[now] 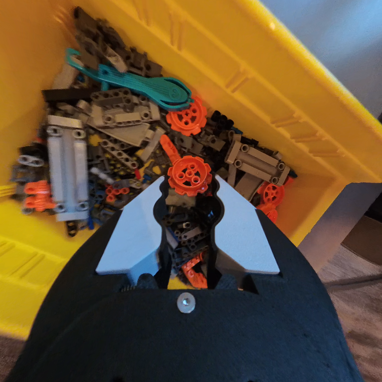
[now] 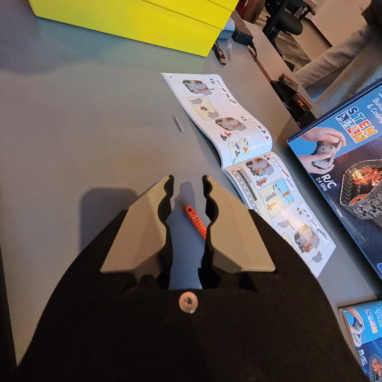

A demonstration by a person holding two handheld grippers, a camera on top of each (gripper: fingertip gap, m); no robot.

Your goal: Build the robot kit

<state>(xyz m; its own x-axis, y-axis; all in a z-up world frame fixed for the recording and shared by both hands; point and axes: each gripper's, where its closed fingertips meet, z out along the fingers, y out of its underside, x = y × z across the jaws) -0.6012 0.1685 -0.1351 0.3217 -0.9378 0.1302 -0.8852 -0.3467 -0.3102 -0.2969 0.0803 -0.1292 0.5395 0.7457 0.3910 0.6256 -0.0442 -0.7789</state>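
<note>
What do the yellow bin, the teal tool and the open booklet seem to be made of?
Yellow bin: apparently moulded plastic, semi-gloss, judging by the ribs cast into its wall.
Teal tool: likely matte plastic, one even colour with moulded ridges.
Open booklet: paper, probably lightly coated; its pages curl up at the fold and catch a soft sheen.

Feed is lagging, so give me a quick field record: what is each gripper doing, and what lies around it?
left gripper: open, tips either side of an orange gear wheel, contact unclear
under it: yellow bin of grey, black and orange building parts
also in bin: teal tool, second orange gear
right gripper: open, holding nothing, over grey table
between its fingers: orange pin lying flat
nearby: open instruction booklet, small grey axle, blue box
</note>
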